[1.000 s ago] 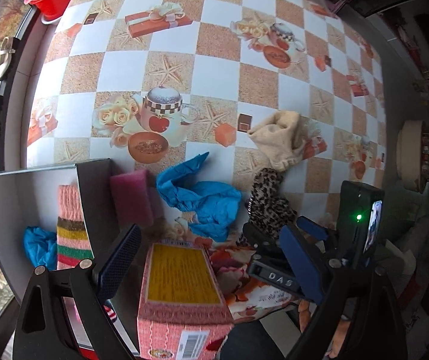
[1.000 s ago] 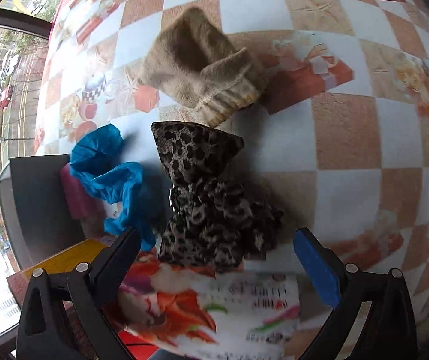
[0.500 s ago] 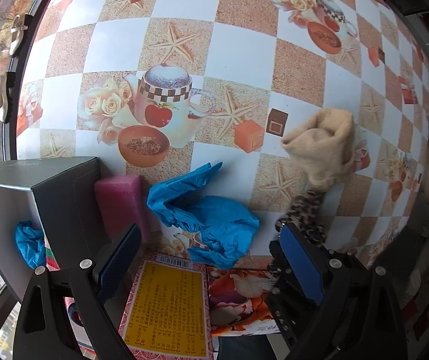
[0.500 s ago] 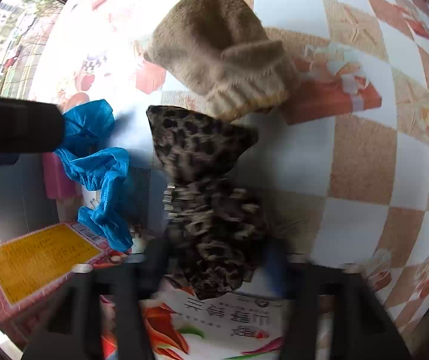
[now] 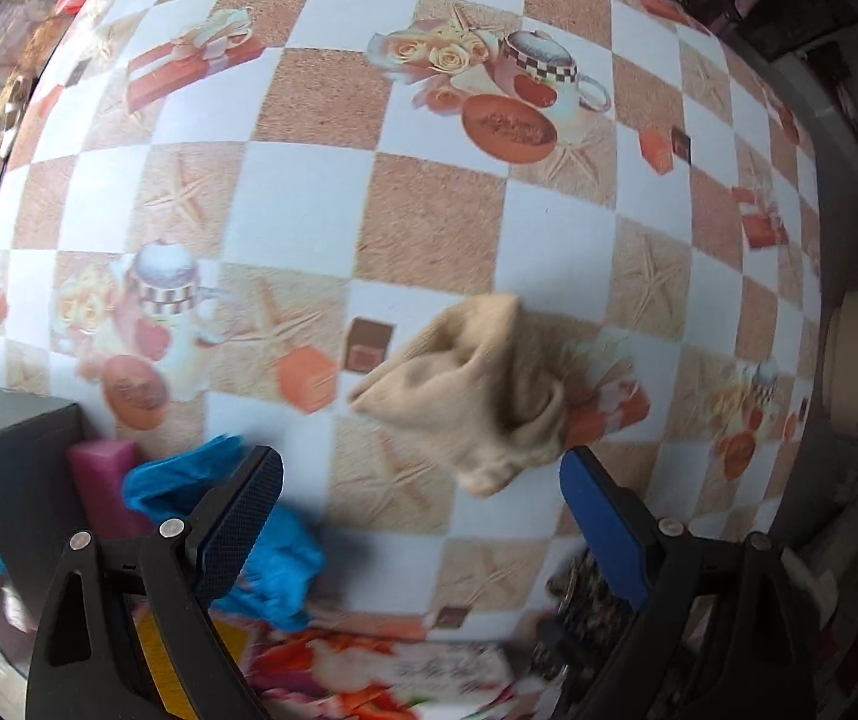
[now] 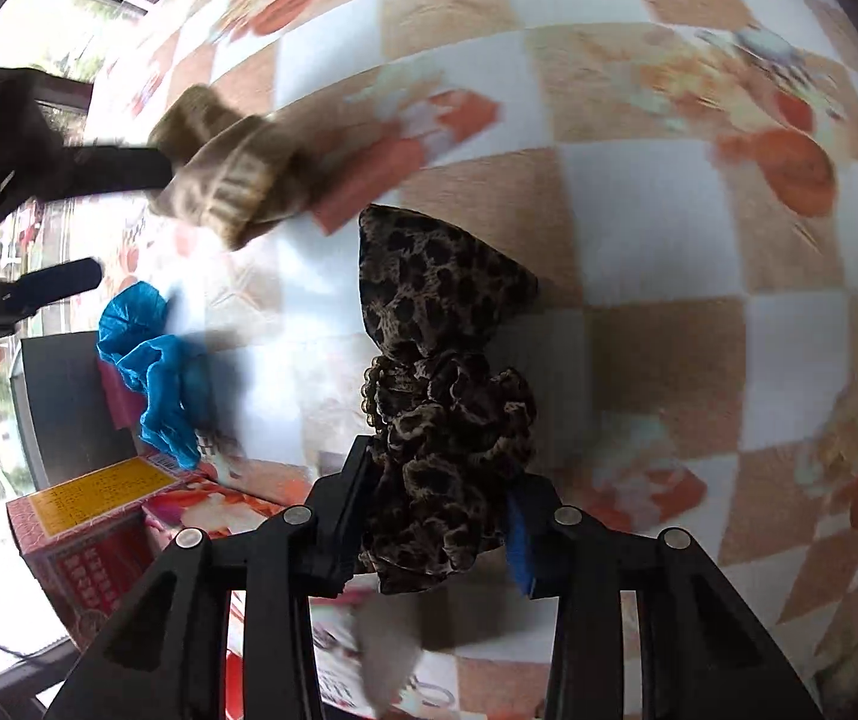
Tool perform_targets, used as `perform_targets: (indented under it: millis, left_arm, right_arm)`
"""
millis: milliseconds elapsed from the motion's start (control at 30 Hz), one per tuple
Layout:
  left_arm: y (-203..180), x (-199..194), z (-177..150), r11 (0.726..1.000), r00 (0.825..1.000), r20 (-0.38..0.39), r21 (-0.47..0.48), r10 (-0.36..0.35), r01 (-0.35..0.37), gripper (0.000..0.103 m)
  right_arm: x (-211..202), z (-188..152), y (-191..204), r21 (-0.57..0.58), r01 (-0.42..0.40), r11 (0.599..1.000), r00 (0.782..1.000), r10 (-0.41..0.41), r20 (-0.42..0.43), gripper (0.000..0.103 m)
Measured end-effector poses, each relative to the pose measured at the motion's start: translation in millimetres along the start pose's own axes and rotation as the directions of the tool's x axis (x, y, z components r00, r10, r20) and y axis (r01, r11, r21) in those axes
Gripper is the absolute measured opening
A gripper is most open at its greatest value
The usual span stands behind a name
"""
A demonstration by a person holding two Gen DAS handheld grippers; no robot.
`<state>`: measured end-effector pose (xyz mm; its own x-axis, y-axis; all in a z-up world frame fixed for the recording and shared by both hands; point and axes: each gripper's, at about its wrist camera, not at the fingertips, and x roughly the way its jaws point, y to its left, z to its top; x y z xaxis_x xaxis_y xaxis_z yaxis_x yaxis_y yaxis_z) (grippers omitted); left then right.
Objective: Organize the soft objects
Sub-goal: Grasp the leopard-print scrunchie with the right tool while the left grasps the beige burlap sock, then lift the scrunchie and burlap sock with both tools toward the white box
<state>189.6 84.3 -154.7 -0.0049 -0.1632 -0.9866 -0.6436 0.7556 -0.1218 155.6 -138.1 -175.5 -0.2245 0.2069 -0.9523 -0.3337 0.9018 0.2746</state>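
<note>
Down on the checked tablecloth (image 5: 429, 222), the leopard-print cloth (image 6: 429, 324) is the one in play: the right gripper (image 6: 435, 516) has just closed and now pinches its ruffled end. Just up from it lies the beige knit sock (image 5: 483, 384), and the left gripper (image 5: 417, 516) hangs over that sock, fingers spread wide, touching nothing. Off to the side, crumpled blue gloves (image 6: 153, 372) crowd against a pink sponge (image 5: 99, 480) and a grey bin (image 6: 63, 396). A red carton (image 6: 93, 516) sits nearby; its yellow label is too blurred to read.
</note>
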Motion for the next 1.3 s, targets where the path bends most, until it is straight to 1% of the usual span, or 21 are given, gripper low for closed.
perform_targets:
  millis: [100, 167, 267, 300, 333, 367, 433, 467, 500, 533, 600, 700, 867, 1033, 1133, 1200, 1300]
  left_arm:
    - [-8, 17, 9, 0.999, 1.0, -0.004, -0.043, -0.007, 0.006, 0.095]
    - [-13, 29, 14, 0.998, 1.0, -0.012, -0.056, 0.019, -0.019, 0.095]
    - [-17, 42, 18, 0.996, 0.998, -0.026, -0.067, 0.055, -0.057, 0.093]
    - [-17, 44, 18, 0.996, 0.998, -0.028, -0.071, 0.055, -0.057, 0.087]
    - [-17, 46, 19, 0.996, 0.999, -0.029, -0.074, 0.044, -0.046, 0.075]
    - [-17, 47, 20, 0.997, 0.999, -0.032, -0.076, 0.026, -0.029, 0.069]
    - [-16, 48, 22, 0.997, 0.999, -0.044, -0.079, -0.006, 0.002, 0.048]
    - [-18, 49, 21, 0.998, 0.999, -0.048, -0.069, -0.018, 0.015, 0.043]
    - [-21, 48, 21, 0.999, 0.999, -0.045, -0.049, -0.024, 0.022, 0.033]
    - [-26, 47, 21, 0.999, 0.999, -0.04, -0.027, -0.023, 0.022, 0.026]
    - [-35, 42, 19, 1.0, 1.0, -0.026, 0.027, -0.011, 0.012, 0.024]
    - [-46, 31, 10, 0.995, 1.0, -0.002, 0.103, -0.009, 0.009, 0.024]
    - [-49, 8, -12, 0.982, 0.999, 0.019, 0.188, -0.035, 0.031, 0.024]
    - [-53, -21, -45, 0.952, 0.997, 0.035, 0.298, -0.075, 0.062, 0.024]
    - [-58, -38, -67, 0.928, 0.994, 0.041, 0.362, -0.105, 0.083, 0.024]
    - [-52, -47, -79, 0.916, 0.993, 0.04, 0.391, -0.115, 0.091, 0.024]
    - [-46, -59, -102, 0.899, 0.989, 0.021, 0.419, -0.145, 0.123, 0.024]
  right_arm:
    - [-7, -7, -15, 0.026, -0.014, 1.0, 1.0, 0.013, 0.014, 0.04]
    - [-17, -5, -9, 0.045, -0.025, 0.999, 0.999, 0.024, 0.021, 0.04]
    - [-26, -7, -17, 0.061, -0.034, 0.998, 0.999, 0.032, 0.027, 0.04]
    - [-29, -9, -22, 0.067, -0.037, 0.997, 0.999, 0.035, 0.03, 0.04]
    - [-36, -6, -16, 0.072, -0.039, 0.997, 0.999, 0.037, 0.031, 0.04]
    - [-38, -7, -19, 0.077, -0.042, 0.996, 0.999, 0.039, 0.034, 0.04]
    - [-43, -8, -23, 0.084, -0.048, 0.995, 0.998, 0.044, 0.039, 0.04]
    - [-45, -7, -22, 0.086, -0.049, 0.995, 0.998, 0.045, 0.04, 0.04]
    - [-47, -8, -24, 0.09, -0.052, 0.995, 0.998, 0.049, 0.043, 0.04]
    - [-49, -8, -24, 0.092, -0.055, 0.994, 0.998, 0.051, 0.045, 0.04]
    - [-53, -7, -25, 0.09, -0.056, 0.994, 0.997, 0.051, 0.05, 0.04]
    - [-54, -9, -22, 0.089, -0.055, 0.995, 0.997, 0.05, 0.058, 0.04]
    - [-57, -15, -22, 0.1, -0.05, 0.994, 0.997, 0.043, 0.066, 0.04]
    - [-61, -25, -23, 0.116, -0.037, 0.993, 0.997, 0.028, 0.074, 0.04]
    - [-64, -33, -26, 0.126, -0.023, 0.992, 0.997, 0.014, 0.075, 0.04]
    - [-65, -40, -26, 0.135, -0.013, 0.991, 0.997, 0.003, 0.077, 0.04]
    - [-69, -51, -27, 0.149, -0.001, 0.989, 0.997, -0.011, 0.08, 0.04]
